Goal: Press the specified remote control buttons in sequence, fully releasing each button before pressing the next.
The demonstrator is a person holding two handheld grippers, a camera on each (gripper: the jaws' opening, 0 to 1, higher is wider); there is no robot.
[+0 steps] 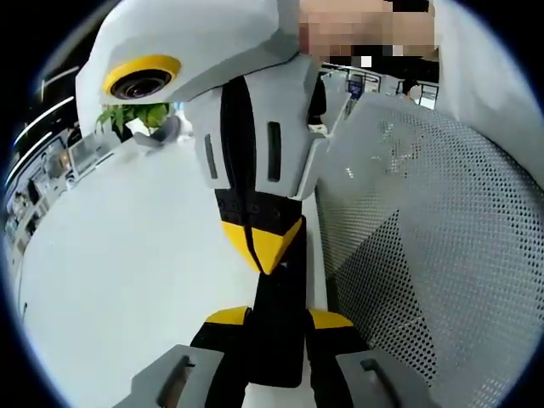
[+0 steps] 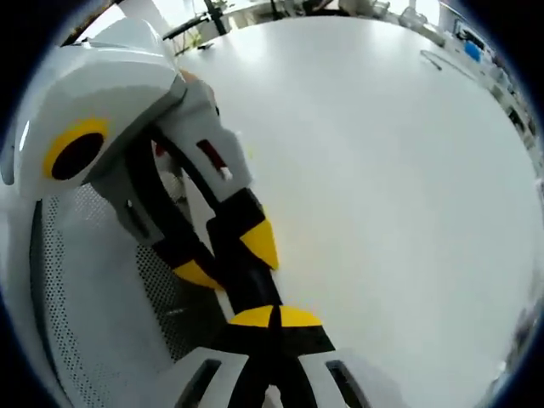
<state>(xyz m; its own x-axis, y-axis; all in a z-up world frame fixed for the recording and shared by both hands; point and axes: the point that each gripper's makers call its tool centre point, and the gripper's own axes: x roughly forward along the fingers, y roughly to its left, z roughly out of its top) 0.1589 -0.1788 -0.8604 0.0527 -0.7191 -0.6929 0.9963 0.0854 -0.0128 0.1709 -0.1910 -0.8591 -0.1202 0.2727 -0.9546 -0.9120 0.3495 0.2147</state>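
A bare white table (image 2: 391, 170) lies beside a perforated chair (image 1: 442, 246); both hand-held grippers' jaws meet together.

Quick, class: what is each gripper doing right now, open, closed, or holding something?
Left gripper: jaws closed together, gripping nothing visible.
Right gripper: jaws closed, yellow tips meeting, holding nothing visible.

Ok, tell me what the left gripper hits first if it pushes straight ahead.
Most likely the right gripper: its yellow-tipped jaws sit directly ahead of the left gripper, seemingly overlapping its jaws, above the white table. Depth is hard to judge.
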